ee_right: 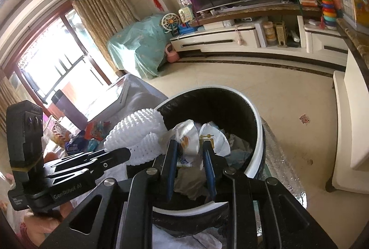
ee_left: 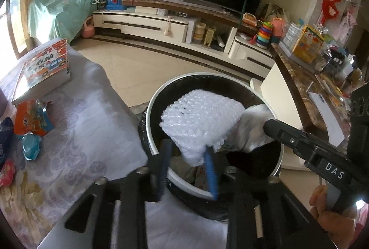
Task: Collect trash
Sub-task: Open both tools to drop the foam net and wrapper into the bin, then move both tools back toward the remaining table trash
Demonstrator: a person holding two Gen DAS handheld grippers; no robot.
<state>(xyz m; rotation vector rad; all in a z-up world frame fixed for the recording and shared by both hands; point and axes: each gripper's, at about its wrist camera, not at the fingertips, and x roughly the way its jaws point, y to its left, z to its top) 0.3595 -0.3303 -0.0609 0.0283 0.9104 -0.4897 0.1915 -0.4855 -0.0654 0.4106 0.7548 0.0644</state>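
Left jaws: the left gripper (ee_left: pixel 189 170) has its two blue fingers (ee_left: pixel 211 176) a little apart. The low corner of the white foam net (ee_left: pixel 200 119) hangs between them. It touches the right finger; the other finger stands clear, so it is not pinched.
Right jaws: the right gripper (ee_right: pixel 191 168) has its fingers a small way apart. White crumpled paper (ee_right: pixel 192 136) shows in the gap; whether they squeeze it cannot be told.
Foam net: it is up over the open top of the trash bin (ee_left: pixel 154 115), just beside the right gripper's tip.
Trash bin: round, white rim, black bag inside, with paper and wrappers in it. It stands on the floor beside the bench (ee_left: pixel 87 124).
Bench: a pale cloth covers it. An orange snack bag (ee_left: pixel 32 119), a blue wrapper (ee_left: pixel 31 146) and a book (ee_left: pixel 43 70) lie on it.
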